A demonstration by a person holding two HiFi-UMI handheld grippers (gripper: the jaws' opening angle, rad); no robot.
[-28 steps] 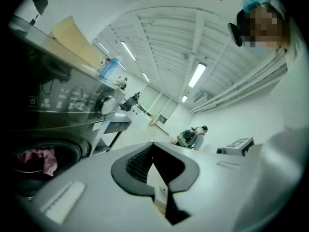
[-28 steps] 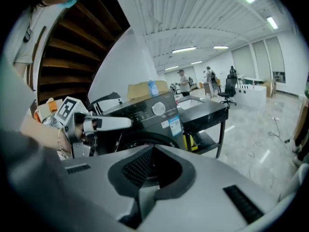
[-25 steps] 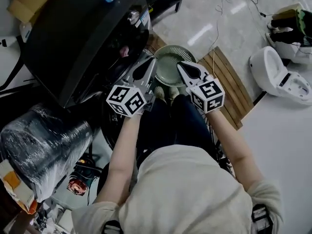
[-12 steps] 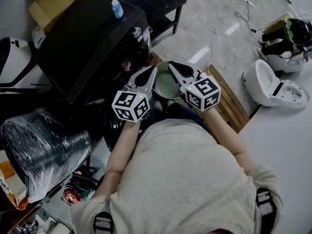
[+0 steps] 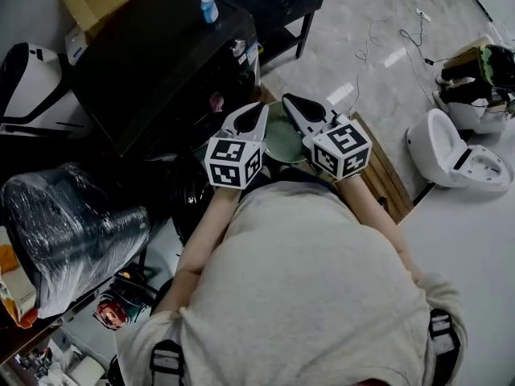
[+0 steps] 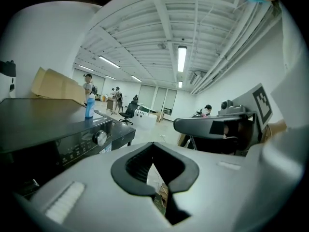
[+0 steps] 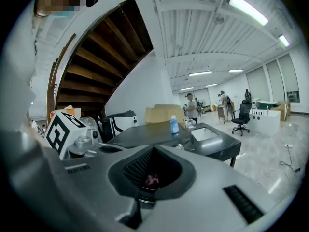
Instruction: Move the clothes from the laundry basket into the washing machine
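- Plainly, the left gripper (image 5: 258, 109) (image 6: 154, 151) was clenched, its jaws pressed together with nothing between them.
- The right gripper (image 5: 293, 101) (image 7: 153, 152) was shut tight too, and empty. The two grippers were held side by side in front of the person's chest, tips angled toward each other.
- The basket (image 5: 283, 143) sat low down, below and between the two sets of tips. In the head view it was partly covered by both grippers and touched by neither.
- It was round and pale green with ribbed walls, and it stood just beside the front of the washer (image 5: 153, 63) (image 6: 48, 124) (image 7: 145, 135).
- The washer was black and stood to the left of the left gripper, with a blue bottle (image 5: 208, 8) (image 6: 90, 105) (image 7: 174, 124) on top.
- A pink bit of cloth (image 5: 216, 101) (image 7: 152, 180) showed at the washer's front, just left of the left gripper. In the right gripper view it showed through the opening behind the shut jaws. What garment it was could not be told.
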